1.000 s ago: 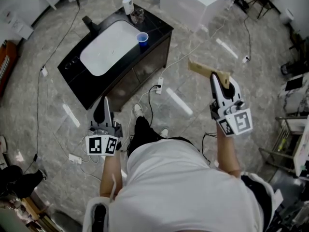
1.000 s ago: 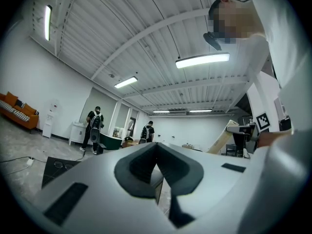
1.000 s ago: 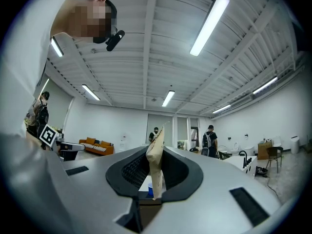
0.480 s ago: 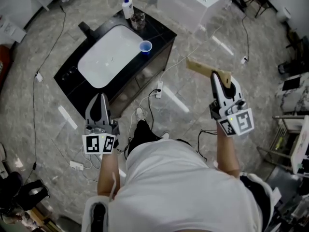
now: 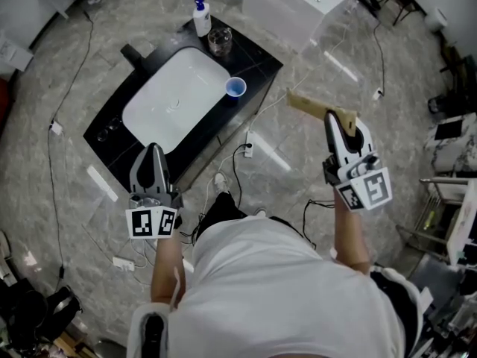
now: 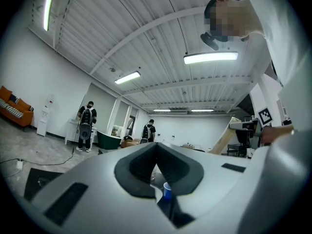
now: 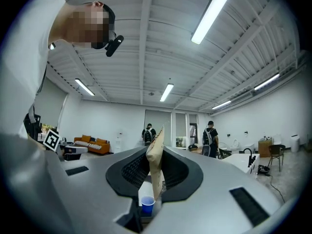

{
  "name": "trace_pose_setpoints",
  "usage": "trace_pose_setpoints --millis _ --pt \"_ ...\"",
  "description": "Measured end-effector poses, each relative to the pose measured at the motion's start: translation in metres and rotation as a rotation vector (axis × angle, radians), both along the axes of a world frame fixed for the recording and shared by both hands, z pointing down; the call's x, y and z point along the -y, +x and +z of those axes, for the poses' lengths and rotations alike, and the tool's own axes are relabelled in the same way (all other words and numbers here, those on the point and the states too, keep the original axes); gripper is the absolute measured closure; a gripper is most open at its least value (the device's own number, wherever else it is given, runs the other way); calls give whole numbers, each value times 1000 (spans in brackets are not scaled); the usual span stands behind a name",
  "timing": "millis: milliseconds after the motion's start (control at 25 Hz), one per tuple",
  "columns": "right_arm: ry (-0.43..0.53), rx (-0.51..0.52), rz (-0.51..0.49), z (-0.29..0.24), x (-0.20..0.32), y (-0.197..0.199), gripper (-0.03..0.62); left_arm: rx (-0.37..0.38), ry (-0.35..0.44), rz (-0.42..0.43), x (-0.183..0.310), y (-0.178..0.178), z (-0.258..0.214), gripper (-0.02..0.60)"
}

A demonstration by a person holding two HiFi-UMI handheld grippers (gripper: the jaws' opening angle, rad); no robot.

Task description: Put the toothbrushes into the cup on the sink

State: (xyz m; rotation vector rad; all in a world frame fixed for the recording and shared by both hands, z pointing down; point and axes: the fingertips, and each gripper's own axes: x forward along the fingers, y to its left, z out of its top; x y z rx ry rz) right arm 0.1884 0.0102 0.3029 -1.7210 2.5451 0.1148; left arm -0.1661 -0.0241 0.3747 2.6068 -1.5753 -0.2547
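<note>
No toothbrushes can be made out as such. Only a flat tan paper packet [image 5: 309, 106] is seen, and what it contains cannot be told. In the right gripper view its lower end is cut off behind the gripper body. In both gripper views the blue cup [image 5: 235, 87] is glimpsed only through the slot below the pads, with its base hidden. The contents of the clear glass [image 5: 219, 41] cannot be judged.

The packet is clamped edge-on between the jaws of the right gripper [image 5: 337, 124] and juts out past them toward the sink, above the floor and well apart from the cup. The jaws of the left gripper [image 5: 153, 154] are pressed together with nothing between them.

The cup stands upright on the black counter [image 5: 257, 58], just beside the right edge of the white basin [image 5: 175, 95]. The glass and a white pump bottle with a blue top [image 5: 201, 17] are set at the counter's far corner, and a dark faucet [image 5: 136, 54] stands behind the basin. The lower part of the head view is filled by the person's white shirt [image 5: 283, 289].

The floor is grey veined stone, crossed by thin cables [image 5: 89, 43], with a white power strip [image 5: 248, 149] near the cabinet front. The basin is a smooth rounded rectangle. The gripper pads are dark and ribbed, set in grey shells.
</note>
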Motion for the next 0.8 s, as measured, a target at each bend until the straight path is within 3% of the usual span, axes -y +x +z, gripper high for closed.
trace_pose_setpoints --millis 800 --pt "-32 -78 56 -14 68 -45 520 -85 -38 87 93 -20 24 579"
